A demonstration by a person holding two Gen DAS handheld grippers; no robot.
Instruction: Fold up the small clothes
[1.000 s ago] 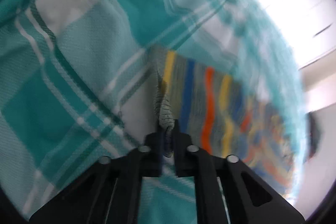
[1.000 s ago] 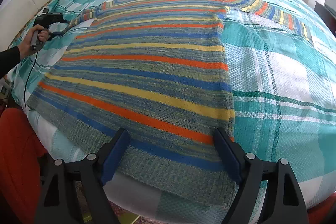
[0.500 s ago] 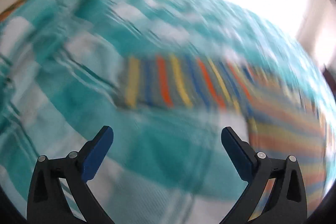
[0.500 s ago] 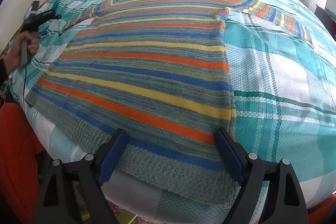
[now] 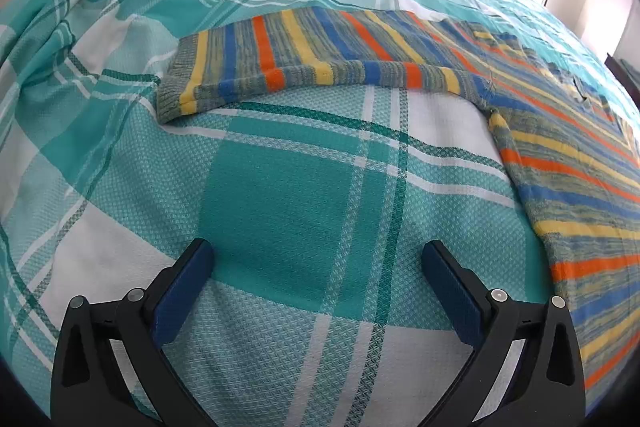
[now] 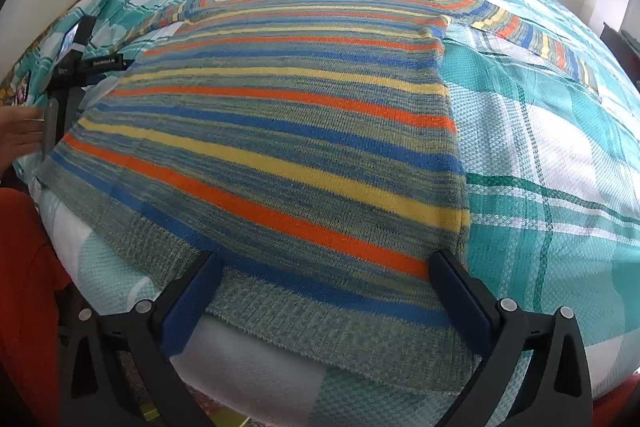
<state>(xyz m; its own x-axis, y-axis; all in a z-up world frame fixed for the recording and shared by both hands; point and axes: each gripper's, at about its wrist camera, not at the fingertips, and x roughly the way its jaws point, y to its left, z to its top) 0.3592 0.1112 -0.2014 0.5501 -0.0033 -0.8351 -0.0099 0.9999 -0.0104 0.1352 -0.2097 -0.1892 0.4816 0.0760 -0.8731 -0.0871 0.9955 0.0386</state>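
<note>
The left wrist camera sits close above the plaid bedspread (image 5: 280, 195), tilted steeply down along its own fingers, with the striped sweater (image 5: 328, 55) running from 12 to 3 o'clock. The right wrist camera hangs at the bed's near edge, looking down and across the sweater (image 6: 280, 131) toward bright windows at 12 o'clock. Both views share sweater and bedspread (image 6: 560, 147).

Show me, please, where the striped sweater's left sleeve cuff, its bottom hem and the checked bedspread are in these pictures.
left sleeve cuff (image 5: 170, 95): left wrist view, on the ribbed end.
bottom hem (image 6: 320, 323): right wrist view, on the ribbed band's middle.
checked bedspread (image 5: 280, 203): left wrist view, on a bare teal square.
</note>
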